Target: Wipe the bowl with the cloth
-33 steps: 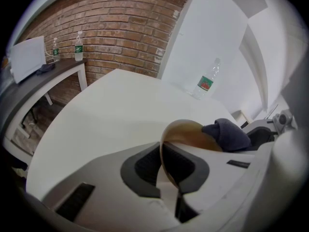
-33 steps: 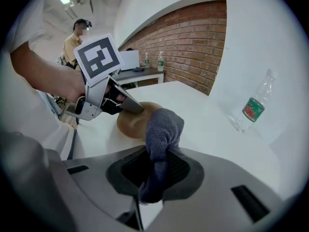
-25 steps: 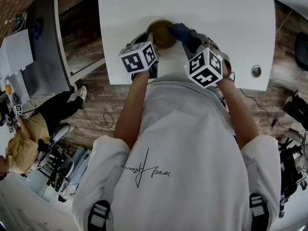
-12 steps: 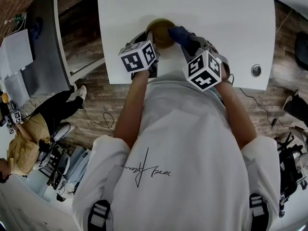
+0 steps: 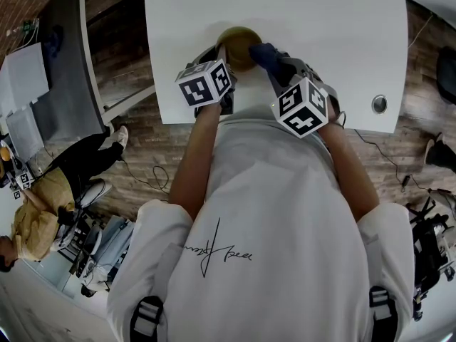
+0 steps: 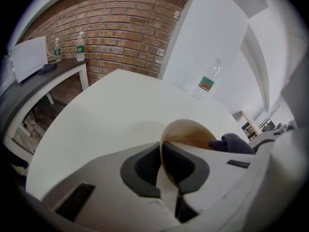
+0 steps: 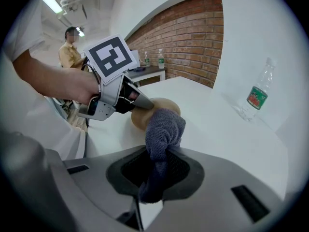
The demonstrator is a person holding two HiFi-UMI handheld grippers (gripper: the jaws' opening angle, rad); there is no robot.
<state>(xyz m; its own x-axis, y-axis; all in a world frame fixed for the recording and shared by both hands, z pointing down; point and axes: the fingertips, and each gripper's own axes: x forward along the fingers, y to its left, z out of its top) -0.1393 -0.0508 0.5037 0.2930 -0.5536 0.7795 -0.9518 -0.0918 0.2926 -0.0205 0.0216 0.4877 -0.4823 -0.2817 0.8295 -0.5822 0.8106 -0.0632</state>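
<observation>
The left gripper (image 6: 161,153) has its jaws almost together, closed on the thin rim of the bowl (image 6: 190,135). One pad is on the outer side of the wall and the other pad is on the inner side. The bowl is tan and it is tilted, with its opening turned to the right of these jaws. I cannot tell whether its lower edge touches the white table (image 6: 106,115).

The right gripper (image 7: 155,173) has its jaws closed on a dark blue-grey cloth (image 7: 164,127). The cloth rises from between the pads and ends in a rounded bunch just ahead of the fingertips. This bunch lies against the open side of the bowl, directly in front of the right jaws.

In the head view both grippers are close together, with the bowl between their tips.

A plastic water bottle (image 7: 255,96) stands upright on the table, well beyond the jaws and to their right
</observation>
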